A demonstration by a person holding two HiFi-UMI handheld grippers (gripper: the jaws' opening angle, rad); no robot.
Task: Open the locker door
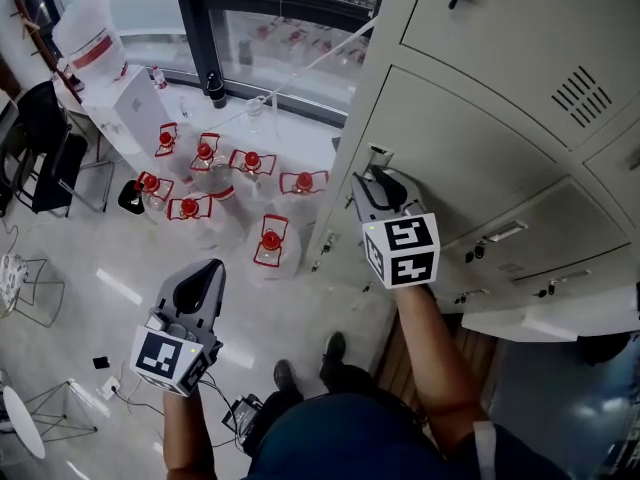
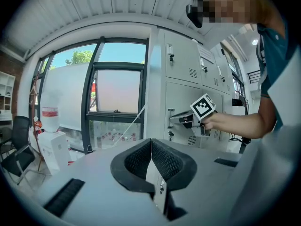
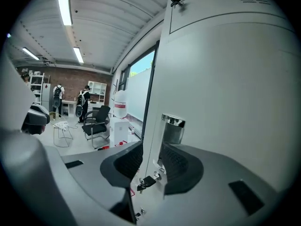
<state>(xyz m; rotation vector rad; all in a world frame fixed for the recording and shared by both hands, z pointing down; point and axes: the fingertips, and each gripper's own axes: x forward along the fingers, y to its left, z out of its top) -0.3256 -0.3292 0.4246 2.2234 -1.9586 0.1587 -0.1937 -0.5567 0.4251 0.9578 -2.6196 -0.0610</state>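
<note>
The grey locker door (image 1: 470, 138) stands in the bank of lockers on the right, with a chrome handle (image 1: 380, 154) at its left edge. My right gripper (image 1: 378, 175) is up against that edge, open. In the right gripper view its jaws (image 3: 149, 147) straddle the door's edge just below the handle (image 3: 172, 127), the pads (image 3: 124, 161) standing apart from the metal. A key (image 3: 146, 182) hangs in the lock lower down. My left gripper (image 1: 205, 270) hangs low over the floor, away from the lockers, shut and empty (image 2: 151, 140).
Several clear jugs with red caps (image 1: 270, 240) stand on the floor left of the lockers. White boxes (image 1: 135, 103) and a black chair (image 1: 45, 148) lie further left by the window. The person's shoes (image 1: 335, 353) are below. A lower locker door (image 1: 540, 318) juts out at right.
</note>
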